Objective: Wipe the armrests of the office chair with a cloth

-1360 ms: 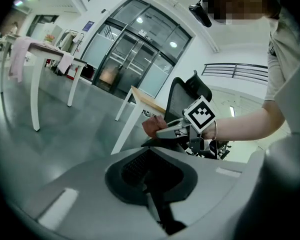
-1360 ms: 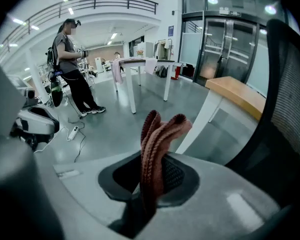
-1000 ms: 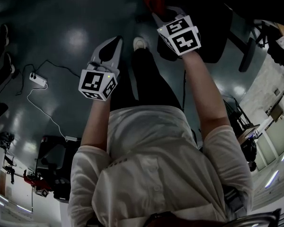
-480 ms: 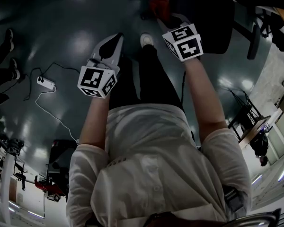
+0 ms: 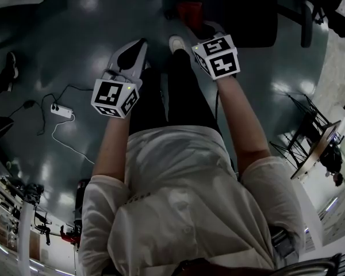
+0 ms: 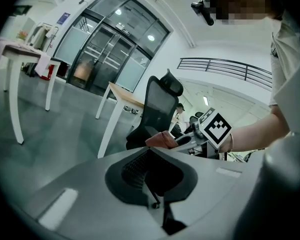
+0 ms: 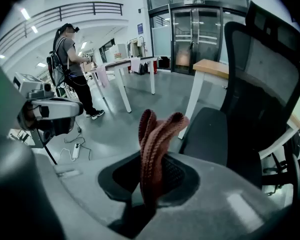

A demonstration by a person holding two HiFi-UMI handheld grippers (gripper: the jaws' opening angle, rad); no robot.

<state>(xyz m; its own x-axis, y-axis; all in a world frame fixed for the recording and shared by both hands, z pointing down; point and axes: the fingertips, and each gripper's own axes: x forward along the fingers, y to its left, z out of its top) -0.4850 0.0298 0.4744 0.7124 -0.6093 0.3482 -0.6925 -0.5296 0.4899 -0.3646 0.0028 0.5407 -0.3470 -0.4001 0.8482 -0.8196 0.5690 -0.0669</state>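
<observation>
Open floor [image 5: 75, 45] lies left; the office chair [image 5: 244, 16] stands close ahead right.

No text or number can be read anywhere.

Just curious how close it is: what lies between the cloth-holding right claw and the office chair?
Nothing. In the right gripper view, only bare floor shows between the cloth in the right claw and the office chair.

The cloth [image 7: 155, 134] is a coarse ribbed knit, the chair [image 7: 262, 59] back looks like matt mesh, though dimly seen, the floor [image 5: 75, 45] is smooth and glossy, and the bench [image 7: 212, 66] top seems pale wood.
</observation>
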